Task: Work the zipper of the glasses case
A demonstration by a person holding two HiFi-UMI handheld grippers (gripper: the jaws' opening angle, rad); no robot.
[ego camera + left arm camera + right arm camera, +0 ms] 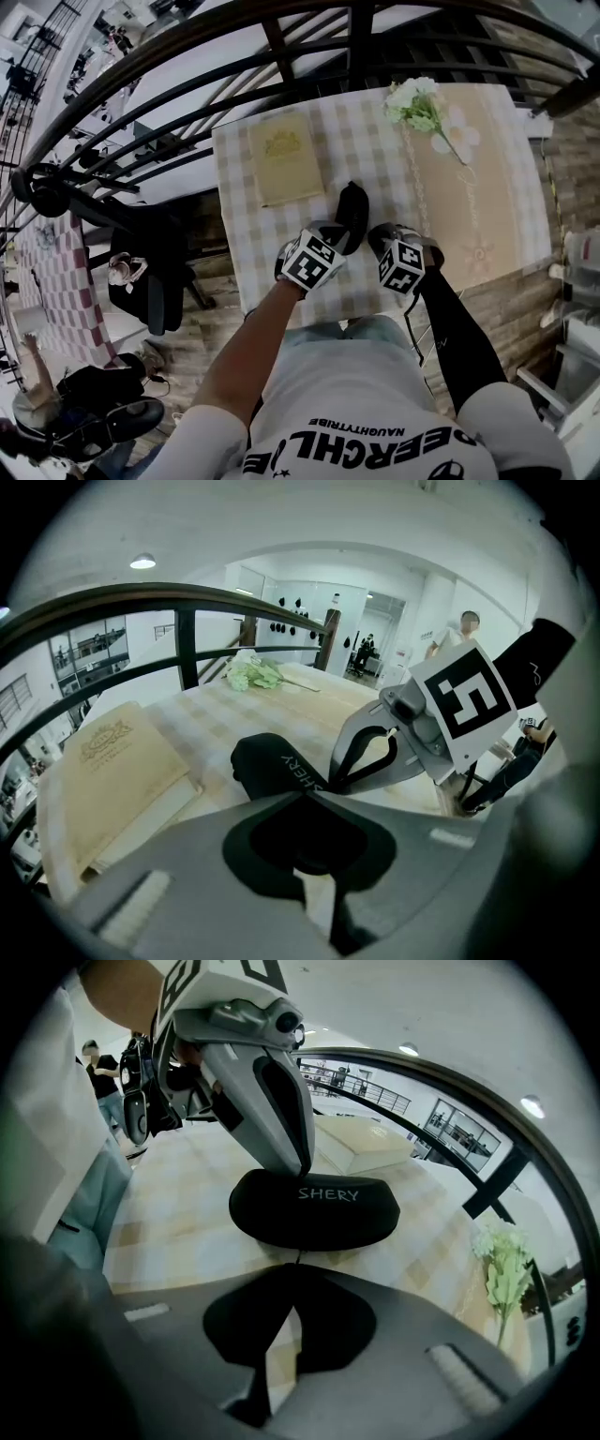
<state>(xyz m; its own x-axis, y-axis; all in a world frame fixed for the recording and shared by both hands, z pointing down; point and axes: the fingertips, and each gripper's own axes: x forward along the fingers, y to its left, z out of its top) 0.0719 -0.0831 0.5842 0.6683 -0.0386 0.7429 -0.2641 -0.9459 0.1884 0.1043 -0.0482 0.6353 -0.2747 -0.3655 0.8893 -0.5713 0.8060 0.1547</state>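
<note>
A black glasses case (352, 211) marked SHERY (314, 1208) lies on the checked tablecloth (246, 225). My left gripper (338, 242) comes down on the case's near end, jaws together and pinching its upper edge. In the right gripper view its tips (305, 1169) sit on the case's top rim. My right gripper (376, 240) is at the case's side, shut on a thin zipper pull (297, 1254) that runs from the case to its tips (298, 1266). From the left gripper view, the case (267, 761) lies just beyond my left tips (302, 794), with the right gripper (328, 784) beside it.
A cream book (284, 157) lies left of the case. A white flower sprig (417, 103) rests on a beige runner (473, 178) at the right. A dark metal railing (281, 56) curves behind the table. The table's near edge is at my legs.
</note>
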